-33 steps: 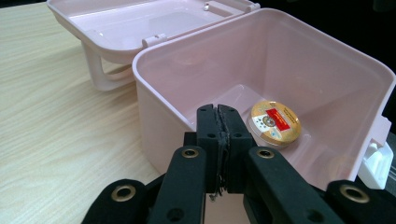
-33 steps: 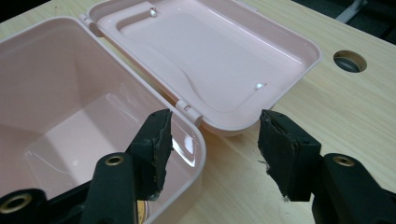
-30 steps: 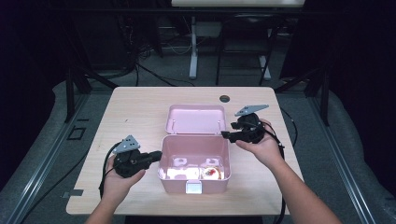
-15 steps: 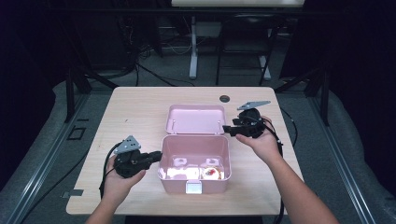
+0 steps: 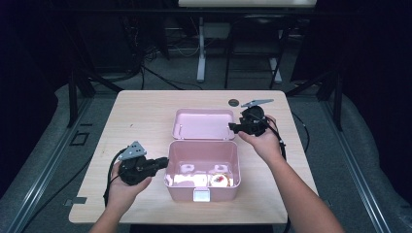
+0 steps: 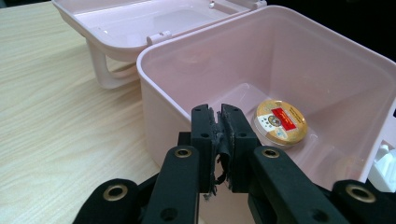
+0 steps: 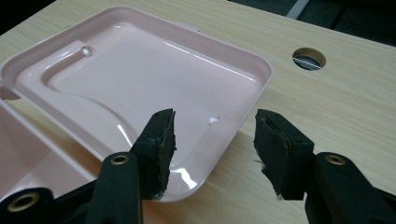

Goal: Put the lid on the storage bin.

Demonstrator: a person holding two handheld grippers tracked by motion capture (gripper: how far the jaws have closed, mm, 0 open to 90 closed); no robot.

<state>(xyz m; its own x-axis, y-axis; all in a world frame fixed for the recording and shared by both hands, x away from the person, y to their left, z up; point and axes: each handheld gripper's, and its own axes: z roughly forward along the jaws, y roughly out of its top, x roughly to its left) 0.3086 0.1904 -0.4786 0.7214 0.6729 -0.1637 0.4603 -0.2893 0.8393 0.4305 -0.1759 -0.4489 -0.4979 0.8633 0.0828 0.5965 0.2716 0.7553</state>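
Pink box (image 5: 204, 167) sits mid-bench, its lid (image 5: 203, 124) flopped open on the far side. Right gripper (image 5: 236, 127), jaws spread, straddles the lid's right corner, so it's nearer. Left gripper (image 5: 164, 162), jaws closed on nothing, sits by the box's left wall.

Dark room — grey floor (image 5: 58, 111), cables, pale wood table (image 5: 141, 111).

My two black hand-held grippers: left (image 5: 163, 163), right (image 5: 232, 128). Brass-coloured rivets on arms, worn dark pads (image 7: 161, 140), grey three-cornered top plates, black trailing cables. Forearms unsleeved.
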